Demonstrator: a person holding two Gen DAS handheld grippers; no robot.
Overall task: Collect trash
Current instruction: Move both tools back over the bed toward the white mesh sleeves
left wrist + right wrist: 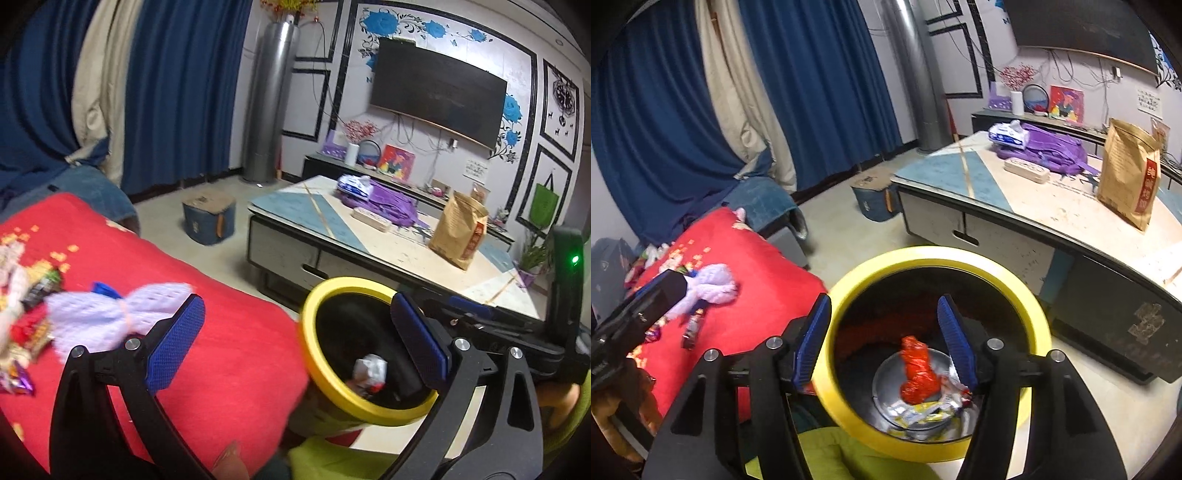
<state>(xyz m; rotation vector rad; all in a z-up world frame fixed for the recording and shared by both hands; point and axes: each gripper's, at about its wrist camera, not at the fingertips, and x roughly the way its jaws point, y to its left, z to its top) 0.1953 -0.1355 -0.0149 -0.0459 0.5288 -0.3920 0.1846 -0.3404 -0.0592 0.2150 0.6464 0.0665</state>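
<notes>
A yellow-rimmed trash bin (pixel 849 280) stands on the floor beside a red-covered seat (pixel 753 280). My right gripper (pixel 884 341) is open and empty, right above the bin's mouth. Inside lie a crumpled red wrapper (pixel 918 371) and several foil wrappers (pixel 923 410). My left gripper (pixel 295 343) is open and empty, straddling the seat edge and the bin (pixel 314 347). A lavender foam net (pixel 107 314) and snack wrappers (pixel 22 380) lie on the red cover (pixel 221 369) at the left. The net (pixel 713 284) also shows in the right wrist view.
A coffee table (pixel 1052 218) stands past the bin with a brown paper bag (pixel 1130 173), a purple backpack (pixel 1056 151) and a power strip (pixel 1027 170). A blue storage box (pixel 208 218) sits on the floor. Blue curtains hang at the back left.
</notes>
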